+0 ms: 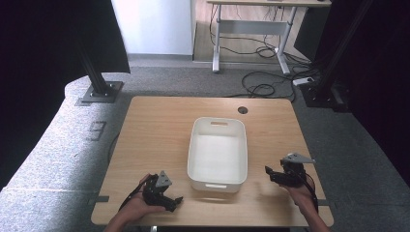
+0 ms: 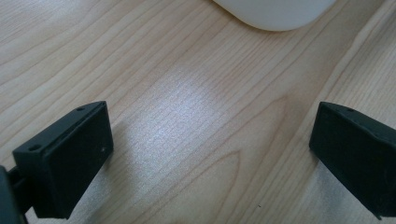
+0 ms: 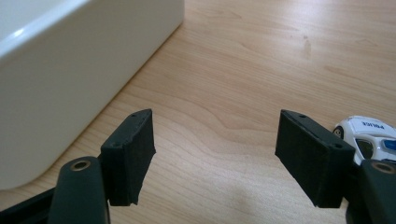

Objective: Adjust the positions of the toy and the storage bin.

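Note:
A white plastic bin (image 1: 193, 145) stands empty in the middle of the wooden table (image 1: 154, 130). My left gripper (image 1: 177, 201) rests near the front edge, left of the bin, open over bare wood (image 2: 210, 158); a corner of the bin (image 2: 275, 11) lies ahead of it. My right gripper (image 1: 269, 172) is low on the bin's right side, open with nothing between its jaws (image 3: 215, 149). The bin's wall (image 3: 70, 60) is to its left. A small white toy police car (image 3: 369, 137) sits on the table just outside its right jaw.
A round cable hole (image 1: 242, 110) is near the table's far edge. Beyond the table there is grey carpet with cables (image 1: 263, 87), a desk frame (image 1: 251, 29) and two black posts (image 1: 99, 77) at the sides.

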The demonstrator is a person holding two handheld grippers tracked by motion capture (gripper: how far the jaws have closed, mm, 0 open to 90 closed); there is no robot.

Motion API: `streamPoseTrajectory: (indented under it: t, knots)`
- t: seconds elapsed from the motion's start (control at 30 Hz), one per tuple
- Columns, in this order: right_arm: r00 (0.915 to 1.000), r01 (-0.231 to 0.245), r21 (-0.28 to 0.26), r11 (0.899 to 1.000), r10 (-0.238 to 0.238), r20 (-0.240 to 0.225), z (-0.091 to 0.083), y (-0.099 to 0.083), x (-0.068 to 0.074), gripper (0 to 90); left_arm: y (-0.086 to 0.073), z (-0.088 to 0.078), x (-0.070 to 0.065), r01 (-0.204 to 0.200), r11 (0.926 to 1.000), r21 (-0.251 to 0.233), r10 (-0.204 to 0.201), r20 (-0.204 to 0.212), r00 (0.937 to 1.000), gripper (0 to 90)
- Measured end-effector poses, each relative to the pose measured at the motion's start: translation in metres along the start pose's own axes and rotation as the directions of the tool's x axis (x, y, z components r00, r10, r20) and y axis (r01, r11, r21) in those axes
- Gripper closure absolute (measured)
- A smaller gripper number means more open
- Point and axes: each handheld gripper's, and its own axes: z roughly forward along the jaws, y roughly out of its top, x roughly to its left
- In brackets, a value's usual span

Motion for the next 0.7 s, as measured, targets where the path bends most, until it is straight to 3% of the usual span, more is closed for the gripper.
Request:
streamPoseTrajectory:
  t: [0.2, 0.47, 0.7]
  knots:
    - [0.9999, 0.015, 0.034, 0.999, -0.015, 0.001, 0.005, -0.003, -0.006, 27.2, 0.0, 0.0, 0.0, 0.0, 1.0, 0.0, 0.0, 0.0, 1.0, 0.0]
    - [0.9991, 0.027, 0.035, 0.999, -0.029, 0.031, 0.007, -0.005, -0.013, 26.7, 0.0, 0.0, 0.0, 0.002, 1.0, 0.0, -0.002, -0.001, 1.0, 0.0]
    - [0.9986, 0.006, 0.039, 0.999, -0.008, 0.053, 0.007, -0.006, -0.024, 26.8, 0.0, 0.0, 0.0, 0.002, 1.0, 0.001, -0.002, -0.001, 1.0, 0.0]
